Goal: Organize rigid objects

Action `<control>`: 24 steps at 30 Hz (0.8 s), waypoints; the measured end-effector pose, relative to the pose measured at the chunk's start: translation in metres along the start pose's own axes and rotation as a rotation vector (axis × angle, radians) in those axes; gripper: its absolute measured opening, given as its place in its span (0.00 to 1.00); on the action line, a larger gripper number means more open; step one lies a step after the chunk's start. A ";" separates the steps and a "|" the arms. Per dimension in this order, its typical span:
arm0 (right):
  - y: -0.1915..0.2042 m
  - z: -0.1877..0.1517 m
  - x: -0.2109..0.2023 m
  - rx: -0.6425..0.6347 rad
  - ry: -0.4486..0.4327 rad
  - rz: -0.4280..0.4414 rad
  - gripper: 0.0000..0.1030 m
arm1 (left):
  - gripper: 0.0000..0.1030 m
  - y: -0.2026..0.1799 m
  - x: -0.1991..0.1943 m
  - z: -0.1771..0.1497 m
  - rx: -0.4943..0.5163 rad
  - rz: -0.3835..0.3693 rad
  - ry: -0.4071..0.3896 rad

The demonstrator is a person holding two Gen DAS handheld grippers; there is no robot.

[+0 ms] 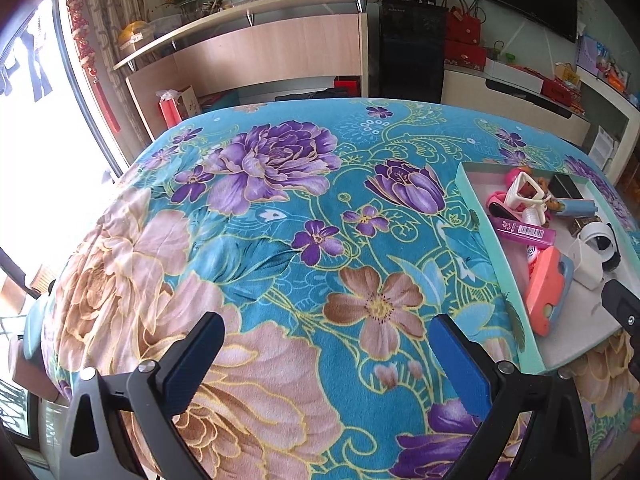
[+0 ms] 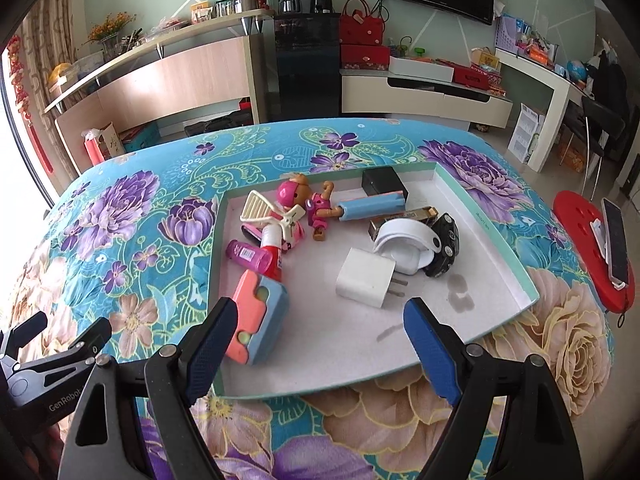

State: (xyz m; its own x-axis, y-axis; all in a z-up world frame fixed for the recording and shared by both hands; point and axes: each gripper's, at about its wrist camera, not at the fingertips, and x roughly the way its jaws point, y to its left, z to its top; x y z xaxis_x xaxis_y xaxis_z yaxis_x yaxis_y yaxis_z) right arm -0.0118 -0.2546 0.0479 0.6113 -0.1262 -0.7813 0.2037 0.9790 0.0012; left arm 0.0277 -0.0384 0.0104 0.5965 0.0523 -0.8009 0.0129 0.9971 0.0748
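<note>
Left wrist view: the left gripper [image 1: 326,354] hangs with its jaws wide apart and nothing between them, over the floral cloth [image 1: 280,240] covering the bench. The shallow tray [image 1: 466,184] lies to its right, crowded with small items.

Right wrist view: the right gripper [image 2: 320,338] is spread wide and empty above the tray's [image 2: 520,264] near edge. Inside the tray, a white charger [image 2: 366,282] lies near the middle, a pink-and-blue case [image 2: 260,316] at the left wall, and a toy figure [image 2: 308,202] towards the far side.

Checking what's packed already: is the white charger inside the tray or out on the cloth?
Inside. The white charger lies flat on the tray's white floor, prongs sideways.
</note>
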 end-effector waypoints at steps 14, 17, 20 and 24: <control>0.004 -0.030 -0.017 -0.019 0.001 0.008 0.83 | 1.00 0.007 -0.014 -0.034 -0.005 0.025 -0.005; 0.003 -0.035 -0.020 -0.014 -0.007 0.014 0.83 | 1.00 0.005 -0.015 -0.041 0.011 0.042 -0.022; 0.004 -0.039 -0.023 -0.022 -0.015 0.017 0.83 | 1.00 0.007 -0.019 -0.043 -0.004 0.030 -0.032; 0.005 -0.044 -0.024 -0.023 -0.020 0.022 0.83 | 1.00 0.009 -0.023 -0.046 -0.012 0.020 -0.049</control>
State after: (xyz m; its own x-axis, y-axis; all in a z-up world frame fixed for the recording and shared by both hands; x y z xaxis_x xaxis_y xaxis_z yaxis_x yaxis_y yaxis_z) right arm -0.0584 -0.2393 0.0392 0.6310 -0.1074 -0.7683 0.1727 0.9850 0.0042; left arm -0.0230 -0.0276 0.0026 0.6350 0.0701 -0.7694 -0.0092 0.9965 0.0832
